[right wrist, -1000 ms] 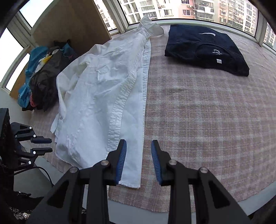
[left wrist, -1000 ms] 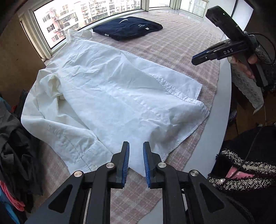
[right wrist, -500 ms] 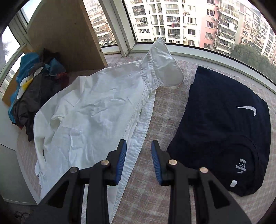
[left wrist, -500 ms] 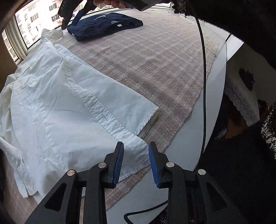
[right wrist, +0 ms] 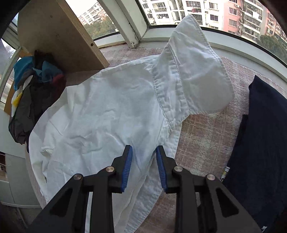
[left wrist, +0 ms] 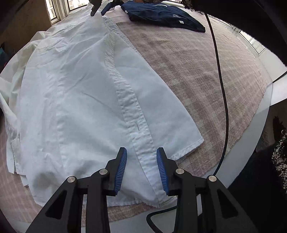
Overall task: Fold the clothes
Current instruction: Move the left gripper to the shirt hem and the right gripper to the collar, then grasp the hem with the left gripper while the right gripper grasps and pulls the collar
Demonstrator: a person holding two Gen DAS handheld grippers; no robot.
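Observation:
A white button-up shirt [left wrist: 80, 93] lies spread on a pink plaid cloth [left wrist: 197, 71]. My left gripper [left wrist: 141, 168] hangs just above the shirt's hem. Its blue pads straddle the button placket [left wrist: 138, 129] with a clear gap and do not press on it. My right gripper [right wrist: 144, 164] is at the other end of the shirt [right wrist: 107, 111], below the collar [right wrist: 195, 71]. Its jaws are closing, with the front edge of the fabric between them, the pads still apart. The right gripper [left wrist: 100, 9] also shows at the top of the left wrist view.
A folded navy garment [left wrist: 161, 16] lies beyond the shirt, at the right edge in the right wrist view [right wrist: 260, 152]. A heap of dark and blue clothes [right wrist: 32, 93] sits by a wooden board [right wrist: 57, 35]. A black cable [left wrist: 220, 89] crosses the cloth. The white table rim [left wrist: 265, 116] curves at right.
The left gripper has swung over the shirt's hem, come lower, and its jaws have widened. The right gripper has travelled along the shirt from hem to collar and sunk closer to the fabric.

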